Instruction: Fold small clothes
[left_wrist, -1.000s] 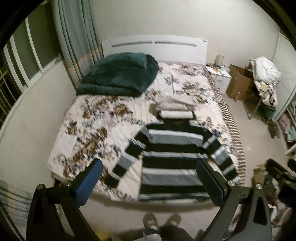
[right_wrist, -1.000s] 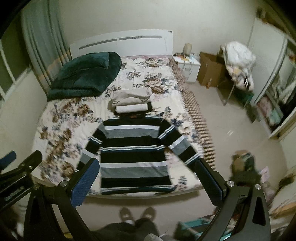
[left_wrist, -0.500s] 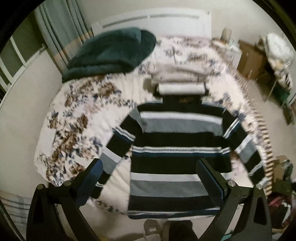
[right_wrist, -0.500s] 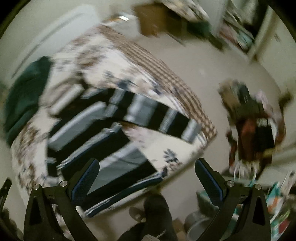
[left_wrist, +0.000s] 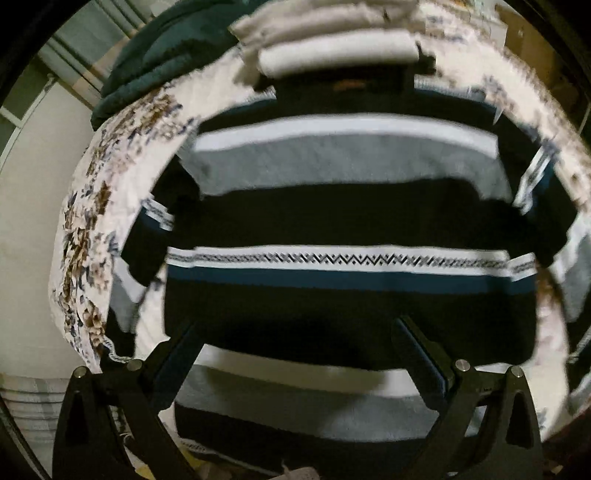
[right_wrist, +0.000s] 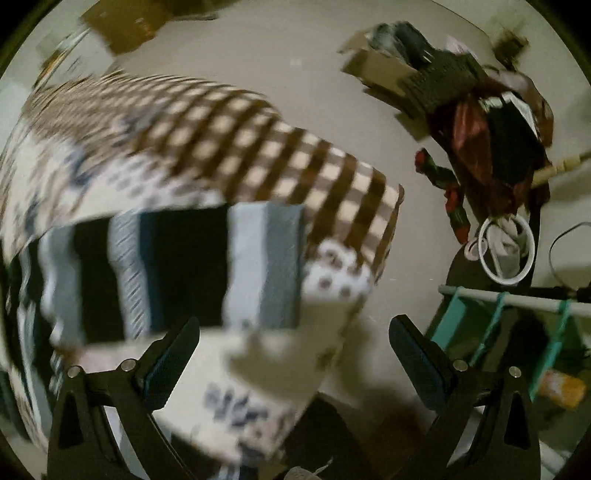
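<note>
A striped sweater (left_wrist: 332, 221) in black, grey, white and blue lies flat on the floral bed cover (left_wrist: 92, 229). My left gripper (left_wrist: 295, 354) is open and empty, close above the sweater's lower body. My right gripper (right_wrist: 295, 354) is open and empty, just off the end of the sweater's right sleeve (right_wrist: 207, 266), at the bed's corner. Both views are blurred.
Folded pale clothes (left_wrist: 332, 48) and a dark green blanket (left_wrist: 155, 62) lie beyond the sweater's collar. A checked bed skirt (right_wrist: 266, 147) hangs at the side. Cardboard boxes (right_wrist: 384, 74), a clothes pile (right_wrist: 491, 140) and a teal rack (right_wrist: 498, 325) crowd the floor to the right.
Both grippers have dropped toward the bed. The left has closed in on the sweater's body; the right has swung right and down to the sleeve end. Both stay open.
</note>
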